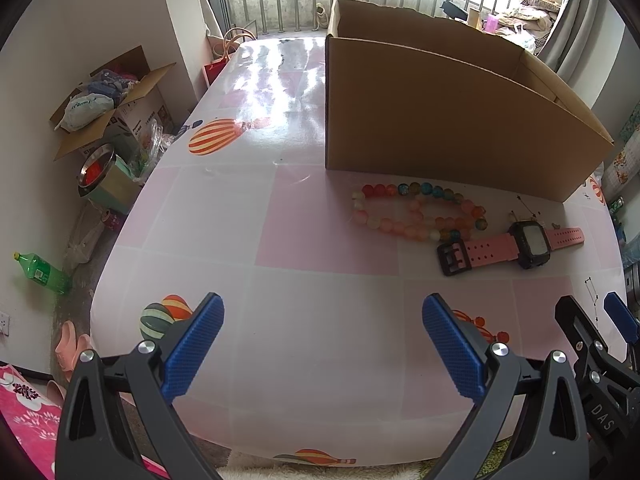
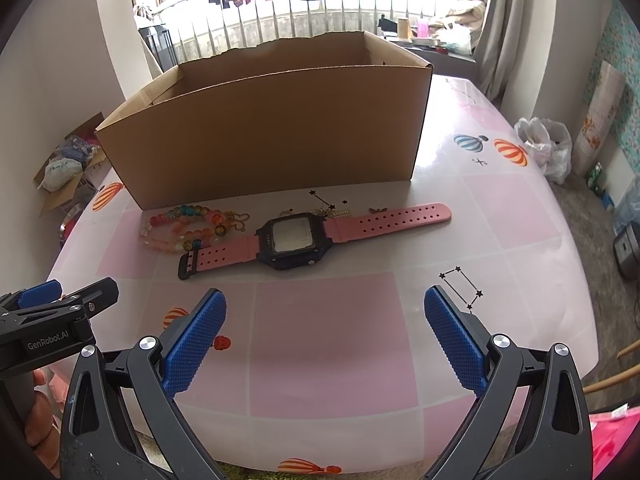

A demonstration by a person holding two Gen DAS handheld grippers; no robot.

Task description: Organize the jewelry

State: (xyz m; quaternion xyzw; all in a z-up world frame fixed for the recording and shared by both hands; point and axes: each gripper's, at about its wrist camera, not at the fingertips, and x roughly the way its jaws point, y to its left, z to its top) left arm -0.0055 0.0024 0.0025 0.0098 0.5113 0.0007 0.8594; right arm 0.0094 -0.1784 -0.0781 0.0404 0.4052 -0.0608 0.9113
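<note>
While both grippers, left gripper (image 1: 322,344) and right gripper (image 2: 325,340), are hovering wide-fingered and empty, a pink watch (image 2: 296,240) and bead bracelets (image 2: 188,226) are lying before the cardboard box (image 2: 272,132), seemingly awaiting storage.

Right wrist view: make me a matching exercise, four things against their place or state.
Things:
1. pink watch
2. bead bracelets
3. cardboard box
4. right gripper

Places or states:
A. open-topped, standing behind the jewelry
B. open, hovering over the near edge of the table
C. lying flat, strap stretched out, right of the beads
D. piled by the box's left front corner

Pairs: 1-C, 2-D, 3-A, 4-B
</note>
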